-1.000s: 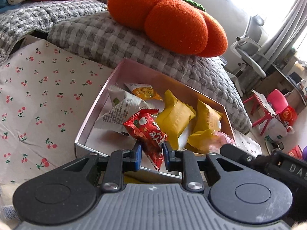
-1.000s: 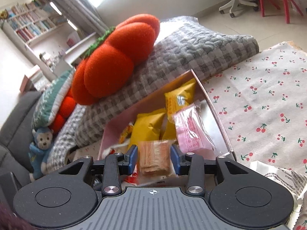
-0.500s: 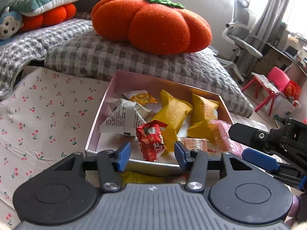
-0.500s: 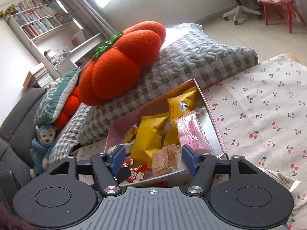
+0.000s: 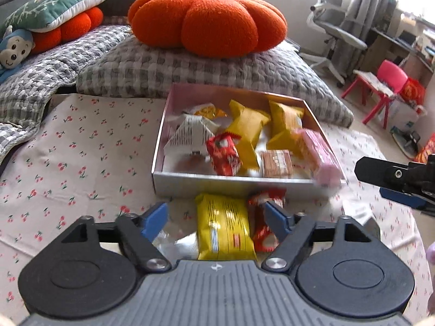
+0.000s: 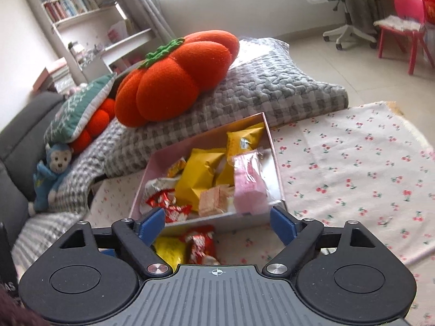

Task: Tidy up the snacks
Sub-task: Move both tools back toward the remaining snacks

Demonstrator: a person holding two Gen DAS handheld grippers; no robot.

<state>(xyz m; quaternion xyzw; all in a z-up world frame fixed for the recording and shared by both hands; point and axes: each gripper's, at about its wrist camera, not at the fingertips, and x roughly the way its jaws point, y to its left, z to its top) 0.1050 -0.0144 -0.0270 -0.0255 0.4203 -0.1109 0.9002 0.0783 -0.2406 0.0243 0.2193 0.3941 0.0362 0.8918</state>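
A pink-lined open box [image 5: 231, 182] on the cherry-print cloth holds several snacks. Among them are a red packet [image 5: 224, 153], a brown wafer packet [image 5: 276, 163], a pink packet [image 5: 318, 152], yellow packets [image 5: 248, 133] and a white one [image 5: 190, 135]. My left gripper [image 5: 216, 214] hovers before the box's near wall, jaws opening and gripping nothing. Below it on the cloth lie a yellow packet [image 5: 223, 225] and a red packet [image 5: 265, 233]. My right gripper [image 6: 217, 221] also hangs short of the box [image 6: 274, 163], jaws opening and empty. The wafer packet [image 6: 213, 199] lies inside.
An orange pumpkin cushion [image 5: 209, 19] rests on a grey quilted cushion [image 5: 190, 68] right behind the box. The cherry-print cloth [image 5: 81, 149] spreads left of the box and also right of it [image 6: 353, 163]. An office chair [image 6: 345, 5] and a red child's chair [image 6: 405, 19] stand further off.
The left gripper let go of the red packet and the right let go of the brown wafer packet. Both packets now lie in the box. Both grippers opened and drew back and upward.
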